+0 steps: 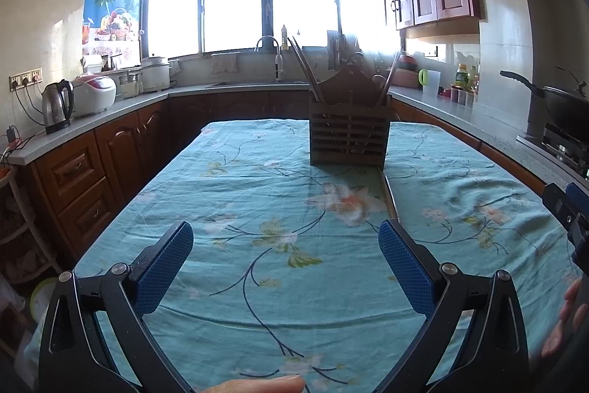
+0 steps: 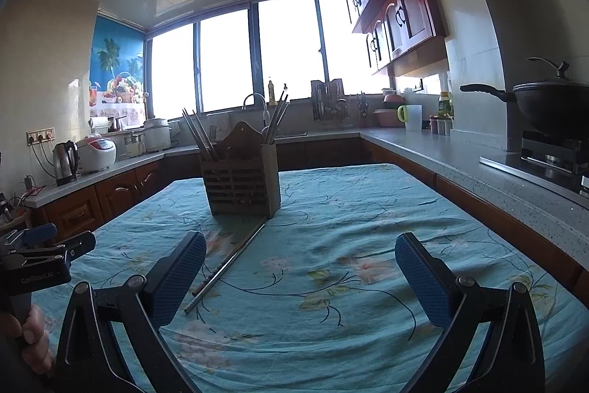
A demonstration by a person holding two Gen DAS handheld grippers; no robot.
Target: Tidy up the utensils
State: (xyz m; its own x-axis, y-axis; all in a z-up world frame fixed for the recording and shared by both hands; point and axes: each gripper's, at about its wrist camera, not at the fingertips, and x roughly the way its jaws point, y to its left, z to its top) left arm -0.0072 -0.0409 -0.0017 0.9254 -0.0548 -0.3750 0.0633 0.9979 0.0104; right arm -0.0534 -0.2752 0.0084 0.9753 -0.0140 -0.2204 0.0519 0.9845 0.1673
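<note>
A brown slatted wooden utensil holder stands upright on the teal floral tablecloth, with chopsticks sticking out of its left and right compartments. A pair of metal chopsticks lies flat on the cloth in front of the holder's right corner. My left gripper hovers open over the cloth, nothing between its blue pads. My right gripper is also open and holds nothing; the loose chopsticks lie just inside its left finger.
Counters run along both sides and the far end. A kettle and rice cooker sit on the left counter, a sink tap at the back, a black wok on the stove at right. A person's hand holds the other gripper.
</note>
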